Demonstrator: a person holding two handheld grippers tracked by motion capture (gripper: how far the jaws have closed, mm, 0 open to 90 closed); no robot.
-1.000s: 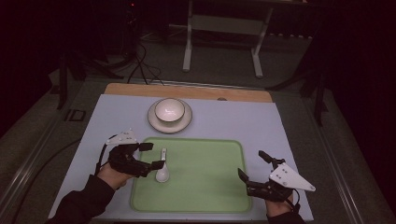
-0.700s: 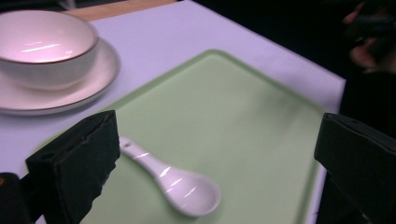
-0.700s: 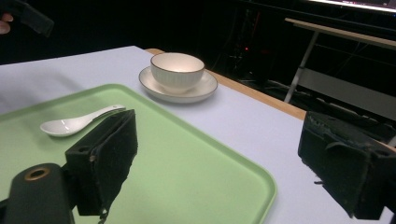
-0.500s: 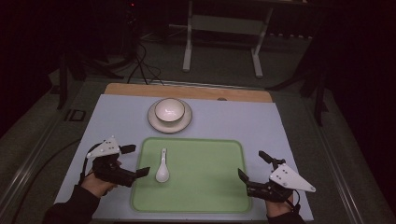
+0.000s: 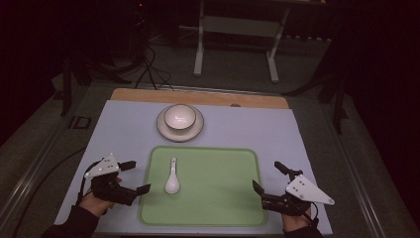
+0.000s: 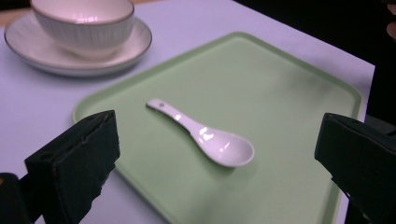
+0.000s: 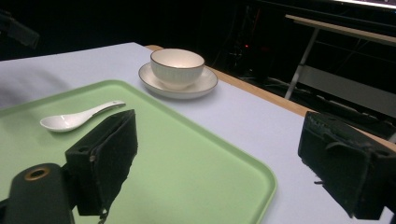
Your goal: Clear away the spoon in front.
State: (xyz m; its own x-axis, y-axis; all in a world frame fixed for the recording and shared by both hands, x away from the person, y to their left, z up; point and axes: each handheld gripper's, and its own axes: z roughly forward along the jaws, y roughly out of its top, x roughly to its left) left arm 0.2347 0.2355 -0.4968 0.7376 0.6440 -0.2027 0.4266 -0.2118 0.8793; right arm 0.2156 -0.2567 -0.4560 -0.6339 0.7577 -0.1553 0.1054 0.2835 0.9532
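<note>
Withdrawn since the earlier frames: left gripper [image 5: 132, 177], which stood at the spoon a second ago, now back off the tray's left edge and lower, its jaws having just opened to full spread with nothing between them.

Table [image 5: 247, 129]: pale sheet over a wooden board, dark floor around.

Tray [image 5: 218, 198]: green, rounded corners, centred on the near half of the table.

Saucer [image 5: 163, 131] with bowl [image 5: 180, 115]: white, beyond the tray's far edge, bowl seated upright on the saucer.

Right gripper [image 5: 267, 178]: off the tray's right edge, jaws wide apart, empty.

Spoon [image 5: 172, 179]: white ceramic, flat on the tray's left part, bowl end toward the person, handle pointing away to the saucer. Long axis runs near to far. It lies just right of the left gripper, well apart from the right; the left hand is judged the nearer for any regrasp, coming in across the handle.
</note>
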